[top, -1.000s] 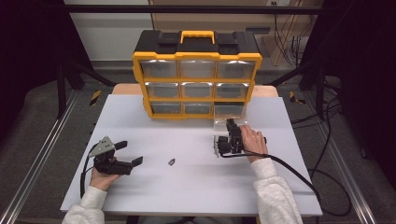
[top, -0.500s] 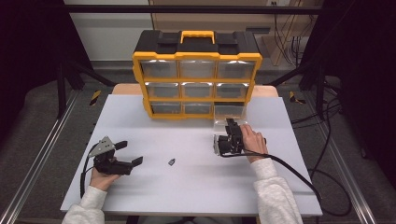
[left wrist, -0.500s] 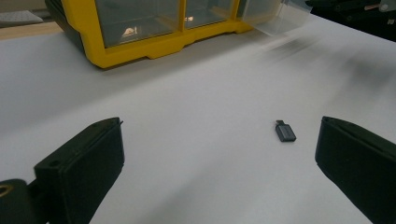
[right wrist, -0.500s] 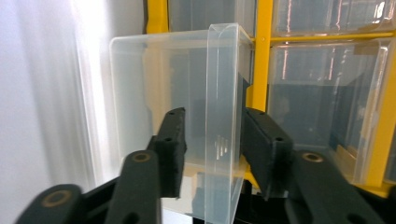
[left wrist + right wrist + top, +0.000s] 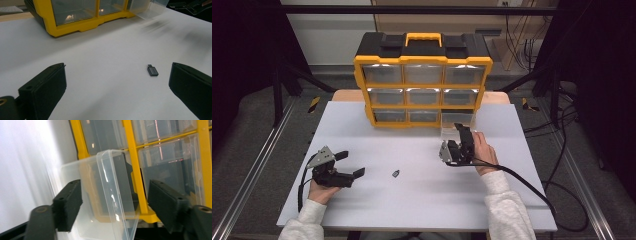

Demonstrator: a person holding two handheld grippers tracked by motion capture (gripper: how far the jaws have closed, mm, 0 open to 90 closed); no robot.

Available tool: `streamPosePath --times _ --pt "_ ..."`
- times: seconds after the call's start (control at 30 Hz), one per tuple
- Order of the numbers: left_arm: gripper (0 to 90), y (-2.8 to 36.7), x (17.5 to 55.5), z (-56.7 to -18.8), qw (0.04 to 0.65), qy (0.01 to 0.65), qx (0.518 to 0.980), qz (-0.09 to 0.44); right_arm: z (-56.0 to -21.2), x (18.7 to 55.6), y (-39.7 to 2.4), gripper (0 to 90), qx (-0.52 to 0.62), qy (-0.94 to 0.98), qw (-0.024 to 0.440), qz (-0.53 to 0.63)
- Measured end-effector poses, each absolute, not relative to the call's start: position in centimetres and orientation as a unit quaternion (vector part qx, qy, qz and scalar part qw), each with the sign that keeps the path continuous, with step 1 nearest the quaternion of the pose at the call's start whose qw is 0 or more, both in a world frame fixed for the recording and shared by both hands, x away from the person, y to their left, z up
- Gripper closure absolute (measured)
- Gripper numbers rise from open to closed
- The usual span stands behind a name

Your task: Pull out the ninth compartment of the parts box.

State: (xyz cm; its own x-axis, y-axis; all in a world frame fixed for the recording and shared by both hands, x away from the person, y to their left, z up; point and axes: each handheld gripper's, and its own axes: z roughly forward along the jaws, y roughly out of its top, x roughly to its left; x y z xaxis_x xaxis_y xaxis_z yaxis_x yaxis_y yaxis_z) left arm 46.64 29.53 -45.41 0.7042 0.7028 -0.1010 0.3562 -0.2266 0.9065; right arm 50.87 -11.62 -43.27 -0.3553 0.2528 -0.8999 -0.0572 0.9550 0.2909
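Clear drawer (image 5: pixel 110 195) half out of yellow organizer (image 5: pixel 422 85), bottom-right slot, empty; right gripper (image 5: pixel 113 205) fingers spread around drawer; left gripper (image 5: pixel 117 87) fingers apart, small dark adapter (image 5: pixel 152 70) on bench (image 5: pixel 422 200) before organizer.

White table (image 5: pixel 412 205): yellow drawer organizer (image 5: pixel 422 82) at far edge; small dark adapter (image 5: pixel 396 173) near centre.

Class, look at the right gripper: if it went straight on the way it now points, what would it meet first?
The right gripper would most likely meet the clear plastic drawer first, pulled partly out of the yellow organizer. Its open jaws already flank the drawer's front; the exact gap is hard to judge.
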Motion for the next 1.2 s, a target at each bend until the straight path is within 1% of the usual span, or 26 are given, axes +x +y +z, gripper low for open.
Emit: streamPosePath --times 0.13,0.3,0.4,0.77,0.9,1.1,1.2 --pt "0.6 29.5 46.6 -45.4 0.517 0.346 0.764 0.168 -42.8 50.7 -11.6 21.3 0.083 0.813 0.552 0.165" --pt "0.6 29.5 46.6 -45.4 0.517 0.346 0.765 0.168 -42.1 50.5 -11.7 11.5 0.116 0.819 0.526 0.200" --pt "0.6 29.5 46.6 -45.4 0.518 0.346 0.764 0.168 -41.7 50.5 -11.9 8.1 0.131 0.820 0.513 0.218" --pt "0.6 29.5 46.6 -45.3 0.519 0.346 0.764 0.168 -40.7 49.8 -12.7 4.4 0.179 0.814 0.478 0.278" --pt "0.6 29.5 46.6 -45.3 0.518 0.346 0.764 0.168 -40.5 49.6 -12.9 2.2 0.205 0.814 0.456 0.296" --pt "0.6 29.4 46.6 -45.3 0.518 0.346 0.764 0.168 -40.3 49.1 -13.4 1.7 0.233 0.809 0.421 0.337" --pt "0.6 29.4 46.6 -45.3 0.518 0.346 0.764 0.168 -40.2 48.9 -13.8 1.7 0.247 0.803 0.410 0.354"
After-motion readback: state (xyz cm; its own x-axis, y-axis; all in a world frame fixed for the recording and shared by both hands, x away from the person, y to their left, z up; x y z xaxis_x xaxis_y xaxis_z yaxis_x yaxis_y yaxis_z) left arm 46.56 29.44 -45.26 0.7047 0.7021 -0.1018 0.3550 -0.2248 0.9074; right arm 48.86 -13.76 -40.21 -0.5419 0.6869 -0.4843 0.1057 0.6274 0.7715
